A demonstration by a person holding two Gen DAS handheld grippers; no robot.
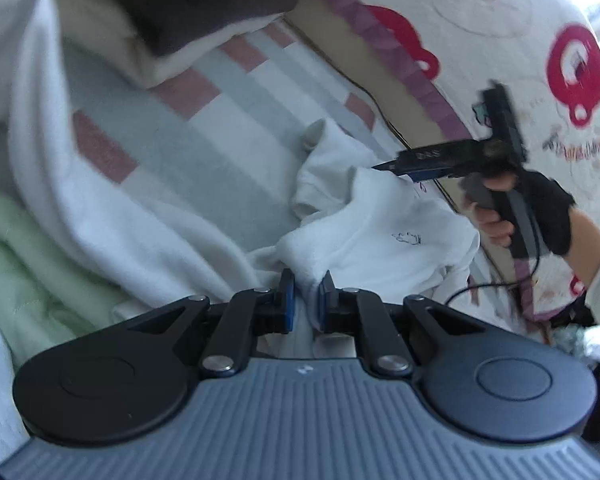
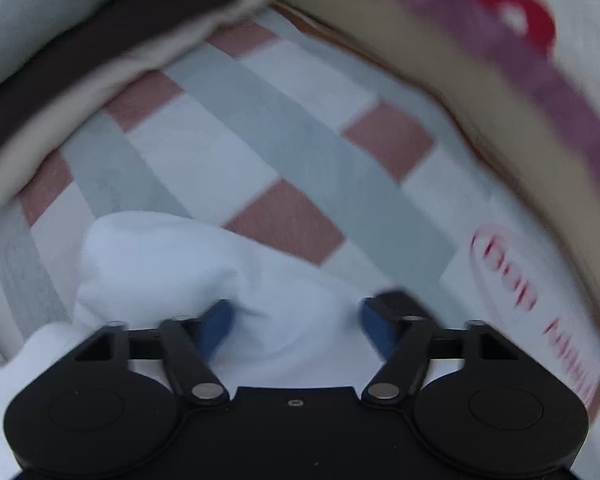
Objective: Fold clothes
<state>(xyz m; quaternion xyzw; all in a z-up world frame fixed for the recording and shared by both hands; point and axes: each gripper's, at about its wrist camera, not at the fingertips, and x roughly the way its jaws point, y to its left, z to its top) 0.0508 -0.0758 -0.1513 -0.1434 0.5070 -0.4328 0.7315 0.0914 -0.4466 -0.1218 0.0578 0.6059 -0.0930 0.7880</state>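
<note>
White shirt (image 1: 379, 220) bunched on checked sheet (image 1: 220, 128), one end clamped in left gripper (image 1: 305, 300), long axis running ahead-right to right gripper (image 2: 296, 320), spread apart over far edge, nearer that end.

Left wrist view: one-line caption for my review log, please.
Left gripper pinches the white garment on a checked sheet; right gripper hovers above it.

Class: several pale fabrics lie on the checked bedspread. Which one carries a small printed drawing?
The small white garment pinched by the left gripper. The large white blanket and the pale green blanket beside it are plain.
</note>
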